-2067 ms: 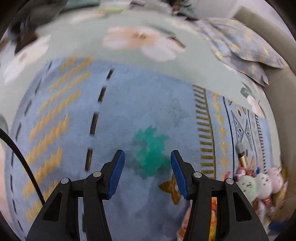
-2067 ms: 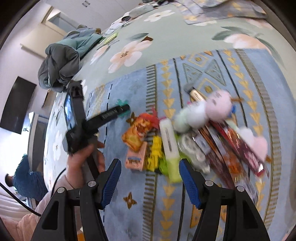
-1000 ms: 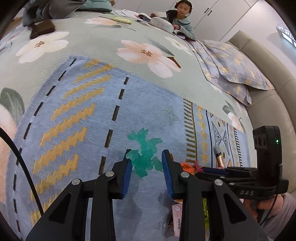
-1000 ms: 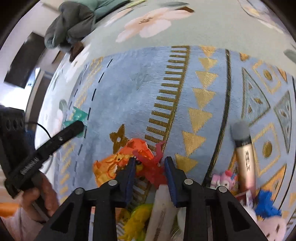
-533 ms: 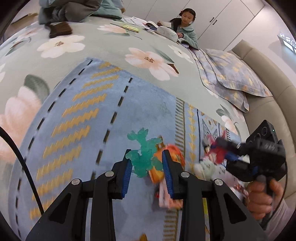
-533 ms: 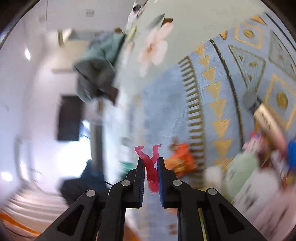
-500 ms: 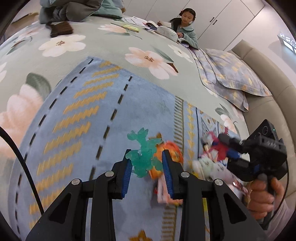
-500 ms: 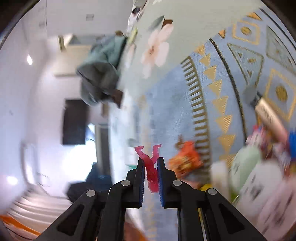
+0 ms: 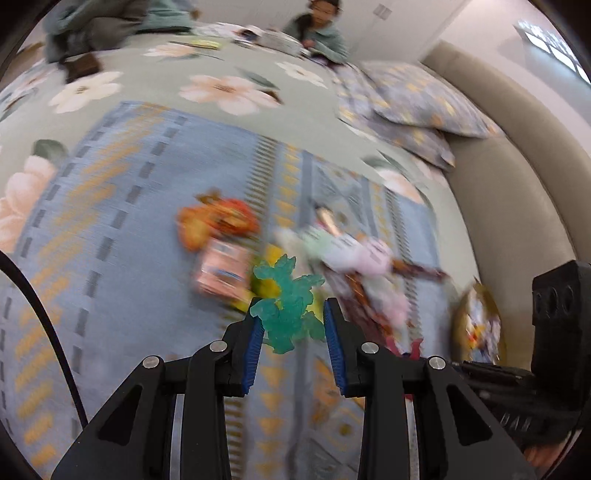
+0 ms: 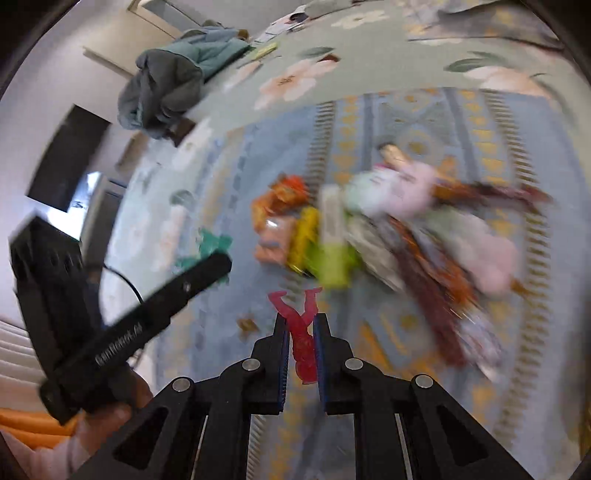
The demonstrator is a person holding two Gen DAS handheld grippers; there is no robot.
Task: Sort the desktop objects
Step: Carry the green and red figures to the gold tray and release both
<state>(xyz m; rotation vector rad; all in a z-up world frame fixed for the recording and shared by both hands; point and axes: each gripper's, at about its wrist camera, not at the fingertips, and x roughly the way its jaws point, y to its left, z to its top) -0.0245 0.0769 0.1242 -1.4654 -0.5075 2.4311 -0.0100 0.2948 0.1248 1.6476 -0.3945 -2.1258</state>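
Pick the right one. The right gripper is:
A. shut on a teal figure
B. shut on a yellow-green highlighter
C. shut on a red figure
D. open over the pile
C: the right gripper has its blue pads clamped on the red figure, whose two limbs stick out past the fingertips.

A wide bed (image 9: 155, 62) is filling most of both views, wearing a pale green cover with big pink flowers, and a blue blanket (image 9: 122, 206) with yellow zigzags is lying across its near part. A beige padded headboard (image 9: 517, 192) is curving along the right side with patterned pillows (image 9: 413, 99) leaning near it, while white cupboard doors (image 9: 399, 18) are standing at the far end. On the left a heap of grey-green clothes (image 10: 170, 74) is sitting on the cover, and beyond it a dark screen (image 10: 66, 162) is hanging on a white wall (image 10: 44, 74).
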